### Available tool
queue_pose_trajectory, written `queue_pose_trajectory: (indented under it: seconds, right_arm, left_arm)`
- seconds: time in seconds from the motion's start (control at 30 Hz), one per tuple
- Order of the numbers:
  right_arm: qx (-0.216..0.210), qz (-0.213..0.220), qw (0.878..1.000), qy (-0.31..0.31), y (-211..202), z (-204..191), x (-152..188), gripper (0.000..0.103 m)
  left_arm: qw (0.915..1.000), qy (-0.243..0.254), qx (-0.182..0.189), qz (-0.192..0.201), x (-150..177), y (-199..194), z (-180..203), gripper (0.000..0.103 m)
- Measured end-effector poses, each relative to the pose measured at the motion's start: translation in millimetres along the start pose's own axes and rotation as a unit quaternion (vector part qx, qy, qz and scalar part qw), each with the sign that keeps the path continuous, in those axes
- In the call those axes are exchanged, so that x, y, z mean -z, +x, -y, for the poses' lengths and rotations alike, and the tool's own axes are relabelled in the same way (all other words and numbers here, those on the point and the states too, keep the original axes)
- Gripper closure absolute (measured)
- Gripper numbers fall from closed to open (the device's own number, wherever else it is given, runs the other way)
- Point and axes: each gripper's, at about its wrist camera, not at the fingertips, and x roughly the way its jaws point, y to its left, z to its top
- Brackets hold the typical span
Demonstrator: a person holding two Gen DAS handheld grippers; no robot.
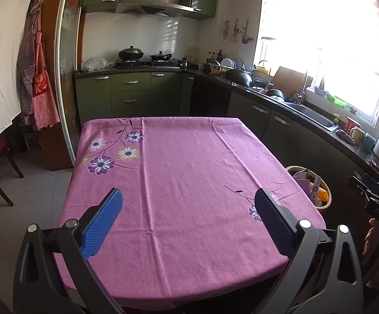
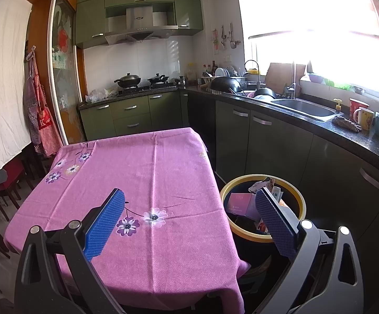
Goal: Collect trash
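The trash bin [image 2: 263, 207], already holding boxes and wrappers, stood just right of the desk [image 2: 137, 183], nearest the right hand-held gripper [image 2: 189, 222], both it and the left hand-held gripper [image 1: 188, 225] spread, empty

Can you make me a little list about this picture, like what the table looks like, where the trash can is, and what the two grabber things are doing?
table: covered by a pink flowered tablecloth, nothing lying on it
trash bin: yellow-rimmed bin on the floor beside the table's right edge
in the bin: boxes and wrappers, including a pink box
left gripper: open, holding nothing, over the table
right gripper: open, holding nothing, between table edge and bin
behind: kitchen counter with a sink
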Motion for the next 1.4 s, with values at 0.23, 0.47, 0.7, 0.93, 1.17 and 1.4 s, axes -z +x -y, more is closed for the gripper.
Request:
queue_pose_trajectory:
  seconds: [0.23,0.47,0.7,0.93,1.17,1.4]
  right_arm:
    - [0.000,-0.002,1.000,-0.001,1.4,-1.6,1.7,0.005]
    - [-0.001,-0.004,1.000,-0.002,2.9,-1.9,2.3,0.005]
    - [-0.001,-0.004,1.000,-0.002,3.0,-1.9,2.1,0.005]
    - [-0.002,-0.005,1.000,-0.002,3.8,-2.7,2.9,0.005]
    - [-0.001,-0.006,1.000,-0.002,4.3,-3.8,3.9,0.005]
    - [-0.002,-0.007,1.000,-0.002,4.7,-4.0,4.1,0.005]
  left_arm:
    - [1.0000,-0.006,0.004,-0.005,-1.0,2.8,-1.1,0.007]
    - [0.9999,-0.002,0.002,-0.010,-0.7,5.6,0.0,0.007]
    - [0.9999,-0.001,0.001,-0.013,0.0,6.9,1.0,0.007]
    - [0.9999,0.001,0.000,-0.014,-0.1,7.9,1.7,0.007]
    - [0.9999,0.001,0.000,-0.015,0.1,9.4,1.6,0.007]
    - [0.9999,-0.006,0.005,-0.013,0.3,9.6,-0.4,0.007]
